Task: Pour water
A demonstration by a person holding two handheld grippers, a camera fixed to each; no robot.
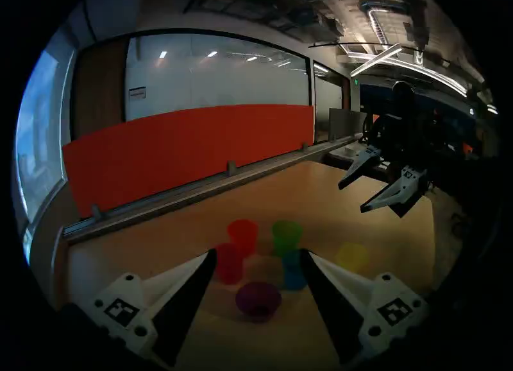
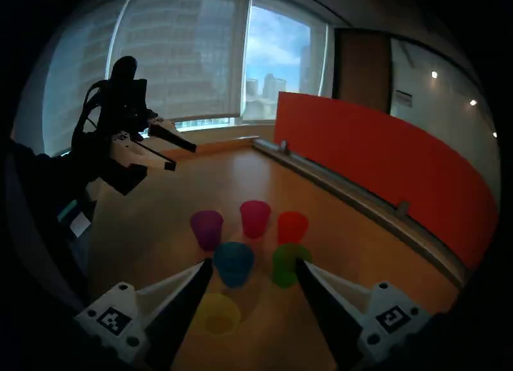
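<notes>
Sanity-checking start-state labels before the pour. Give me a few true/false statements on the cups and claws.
1. Six cups stand on the table. True.
2. The left claw is shut on the blue cup. False: it is open, holds nothing and hangs above the table.
3. The yellow cup is the cup nearest the right claw. True.
4. The partition along the table's far edge is blue. False: it is orange-red.
5. The right claw is open and holds nothing. True.
</notes>
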